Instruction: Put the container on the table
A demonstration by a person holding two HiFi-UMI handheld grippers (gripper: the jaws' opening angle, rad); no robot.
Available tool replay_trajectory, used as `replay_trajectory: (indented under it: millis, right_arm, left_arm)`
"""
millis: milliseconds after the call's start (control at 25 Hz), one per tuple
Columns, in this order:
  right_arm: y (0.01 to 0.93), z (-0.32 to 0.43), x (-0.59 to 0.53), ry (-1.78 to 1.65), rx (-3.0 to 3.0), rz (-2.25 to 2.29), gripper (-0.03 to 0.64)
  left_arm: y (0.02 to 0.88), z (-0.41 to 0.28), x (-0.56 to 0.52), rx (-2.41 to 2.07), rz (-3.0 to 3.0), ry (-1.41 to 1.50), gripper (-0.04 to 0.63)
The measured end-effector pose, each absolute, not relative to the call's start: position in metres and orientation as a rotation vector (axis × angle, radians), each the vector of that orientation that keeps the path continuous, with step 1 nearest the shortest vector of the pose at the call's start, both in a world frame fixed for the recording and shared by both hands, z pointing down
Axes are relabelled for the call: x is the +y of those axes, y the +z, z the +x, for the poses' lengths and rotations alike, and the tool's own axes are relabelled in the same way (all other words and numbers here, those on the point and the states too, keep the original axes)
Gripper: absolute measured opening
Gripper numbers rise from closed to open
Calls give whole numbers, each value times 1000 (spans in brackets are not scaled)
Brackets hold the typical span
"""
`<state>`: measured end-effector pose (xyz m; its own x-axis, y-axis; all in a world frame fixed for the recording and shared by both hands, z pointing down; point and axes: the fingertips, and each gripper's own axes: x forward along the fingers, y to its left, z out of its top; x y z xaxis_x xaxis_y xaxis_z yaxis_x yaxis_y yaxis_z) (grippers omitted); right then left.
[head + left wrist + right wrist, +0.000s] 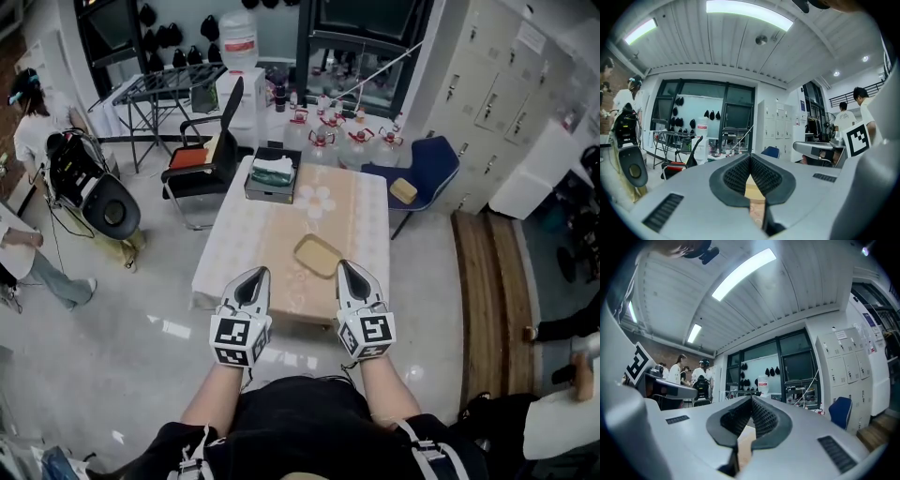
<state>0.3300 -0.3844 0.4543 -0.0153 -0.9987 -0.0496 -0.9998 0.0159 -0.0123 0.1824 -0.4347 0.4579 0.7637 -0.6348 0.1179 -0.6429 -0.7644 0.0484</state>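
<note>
The head view looks steeply down from above the person onto the table (281, 234). The left gripper (255, 274) and right gripper (345, 267) show close in at its near edge, and the room spreads out beyond. Each gripper view sits just behind its own jaws, which fill the lower frame, and faces level across the room. All three views share the far dark-framed window (736, 122), the lockers (848, 362) to its right and the blue chair (840, 411).
</note>
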Motion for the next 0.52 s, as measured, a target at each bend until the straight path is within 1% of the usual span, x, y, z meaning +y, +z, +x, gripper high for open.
replay_trajectory:
  millis: [320,520]
  right_arm:
    - [450,327,-385,109,2250,-2170,12]
    - [457,338,-386,96,2249,-2185,12]
  left_arm:
    - [454,186,-437,-1056,2866,144,14]
    - [453,193,-437,-1067,2866,126,14]
